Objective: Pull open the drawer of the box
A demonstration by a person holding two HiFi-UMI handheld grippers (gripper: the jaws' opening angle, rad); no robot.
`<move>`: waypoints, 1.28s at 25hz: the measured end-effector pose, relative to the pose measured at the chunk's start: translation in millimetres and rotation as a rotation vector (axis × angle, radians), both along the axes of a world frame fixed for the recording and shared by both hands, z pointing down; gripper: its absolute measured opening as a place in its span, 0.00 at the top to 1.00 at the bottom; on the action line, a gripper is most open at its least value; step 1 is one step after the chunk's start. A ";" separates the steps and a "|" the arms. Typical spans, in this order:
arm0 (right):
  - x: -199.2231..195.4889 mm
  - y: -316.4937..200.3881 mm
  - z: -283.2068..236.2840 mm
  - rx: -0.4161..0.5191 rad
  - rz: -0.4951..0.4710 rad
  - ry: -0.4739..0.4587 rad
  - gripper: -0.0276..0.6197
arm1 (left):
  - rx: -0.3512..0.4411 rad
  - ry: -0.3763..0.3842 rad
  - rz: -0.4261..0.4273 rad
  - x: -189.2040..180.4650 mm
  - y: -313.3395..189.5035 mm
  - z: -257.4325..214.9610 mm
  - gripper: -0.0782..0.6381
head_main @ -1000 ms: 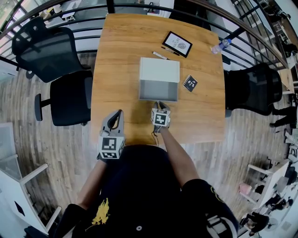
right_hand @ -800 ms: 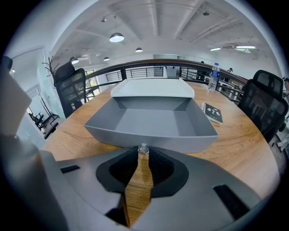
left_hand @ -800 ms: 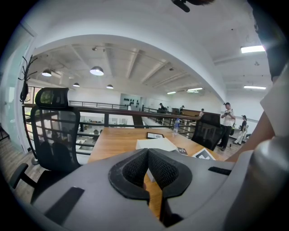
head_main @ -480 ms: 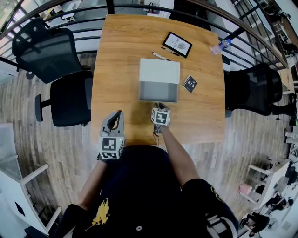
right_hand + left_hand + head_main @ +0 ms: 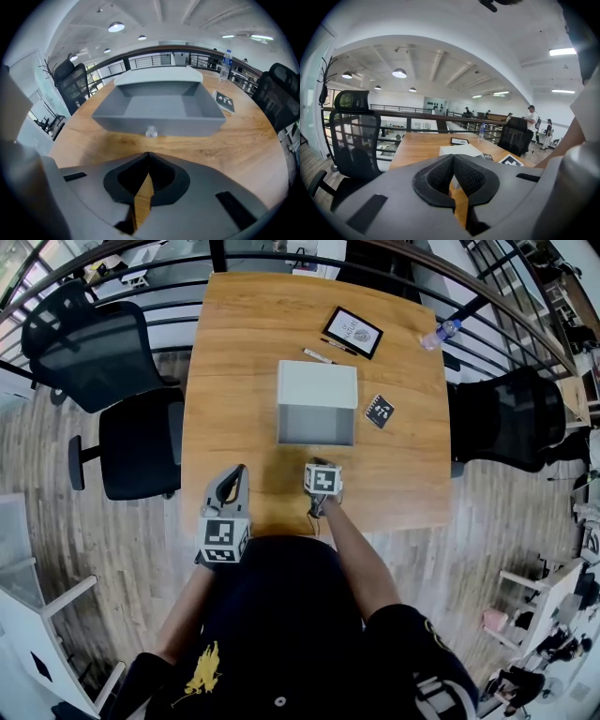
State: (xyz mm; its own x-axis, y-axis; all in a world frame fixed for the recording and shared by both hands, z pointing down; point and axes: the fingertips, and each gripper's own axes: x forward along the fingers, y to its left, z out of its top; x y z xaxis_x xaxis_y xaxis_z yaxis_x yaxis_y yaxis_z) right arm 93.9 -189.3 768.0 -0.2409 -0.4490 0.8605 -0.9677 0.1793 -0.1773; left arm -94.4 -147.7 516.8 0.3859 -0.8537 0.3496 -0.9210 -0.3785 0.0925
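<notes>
A white box (image 5: 317,383) stands mid-table with its grey drawer (image 5: 316,424) pulled out toward me. The right gripper view looks into the empty drawer (image 5: 159,110), with a small clear knob (image 5: 151,131) on its front. My right gripper (image 5: 318,463) sits just short of that front and a little apart from the knob. Its jaws are closing, and the tips (image 5: 148,154) meet with nothing between them. My left gripper (image 5: 234,472) hovers near the table's front left. It is shut and empty (image 5: 453,157), well clear of the box.
Beyond the box lie a framed picture (image 5: 354,331), a pen (image 5: 319,355) and a black card (image 5: 380,412). A water bottle (image 5: 437,334) stands at the far right corner. Black office chairs (image 5: 141,437) stand on the left and one (image 5: 506,418) on the right, with a railing behind.
The right gripper was at the drawer's front by the knob. It has drawn back toward me, leaving a gap, and its jaws have closed. The left gripper has not moved.
</notes>
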 end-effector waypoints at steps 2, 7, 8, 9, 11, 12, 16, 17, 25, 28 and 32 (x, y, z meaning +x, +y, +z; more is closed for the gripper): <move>9.1 11.5 4.1 -0.026 -0.010 0.039 0.96 | 0.003 0.001 0.004 2.3 -0.5 -0.4 0.87; 30.6 25.8 -17.2 0.029 -0.001 0.077 0.96 | 0.005 0.003 0.014 2.1 -4.1 -0.9 0.87; 33.3 25.5 -28.9 0.059 0.005 0.062 0.96 | 0.005 0.004 0.017 2.6 -4.5 -1.0 0.87; 35.8 24.2 -43.5 0.096 0.011 0.046 0.96 | 0.005 0.003 0.020 3.3 -4.7 -0.9 0.87; 39.7 20.4 -80.3 0.189 0.015 0.014 0.96 | 0.001 0.002 0.029 4.7 -5.1 0.6 0.87; 41.2 18.4 -101.0 0.242 0.012 -0.002 0.96 | 0.000 0.001 0.034 5.8 -5.6 1.2 0.87; 45.3 11.1 -185.2 0.455 -0.001 -0.037 0.96 | 0.012 -0.009 0.065 10.6 -10.1 -1.9 0.87; 48.1 9.3 -203.3 0.495 0.005 -0.041 0.96 | 0.016 -0.011 0.074 12.9 -11.6 -3.8 0.87; 61.6 -7.3 -311.1 0.691 0.031 -0.095 0.96 | 0.090 -0.042 0.115 23.3 -25.4 -44.2 0.87; 61.5 -6.7 -325.3 0.718 0.011 -0.088 0.96 | 0.085 -0.048 0.111 21.3 -27.3 -46.4 0.87; 63.4 -4.0 -330.2 0.727 0.006 -0.079 0.96 | 0.086 -0.062 0.099 16.9 -26.6 -43.3 0.87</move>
